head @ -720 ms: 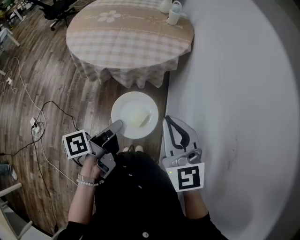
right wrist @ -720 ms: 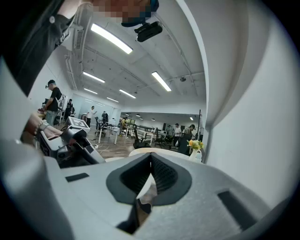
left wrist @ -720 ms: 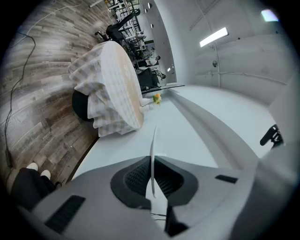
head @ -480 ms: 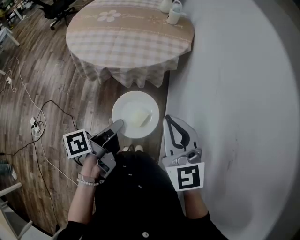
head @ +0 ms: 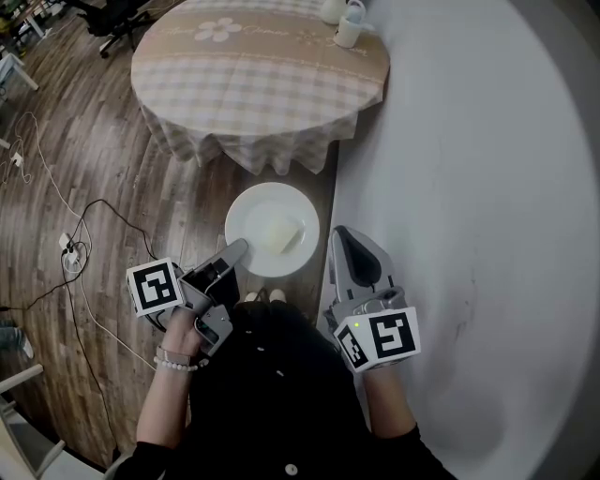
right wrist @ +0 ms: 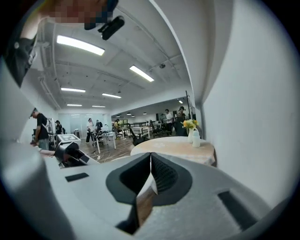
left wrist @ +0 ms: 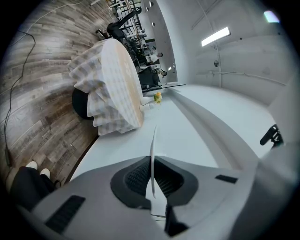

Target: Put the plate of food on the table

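Observation:
A white plate (head: 272, 230) with a pale piece of food (head: 279, 232) hangs level above the wood floor, short of the round table (head: 253, 75) with its checked cloth. My left gripper (head: 236, 248) is shut on the plate's near-left rim. In the left gripper view the rim (left wrist: 152, 150) shows edge-on between the jaws of the left gripper (left wrist: 151, 161). My right gripper (head: 339, 234) is just off the plate's right edge with its jaws together. In the right gripper view the right gripper (right wrist: 150, 157) points toward the table (right wrist: 173, 147).
A white wall (head: 469, 187) runs close along the right. A vase of flowers (head: 347, 28) stands at the table's far right edge. Cables and a power strip (head: 70, 255) lie on the floor at left. People and desks (right wrist: 93, 129) are far behind.
My right gripper has rolled about its own axis, so its marker cube now faces up and left. The plate and left gripper have barely moved.

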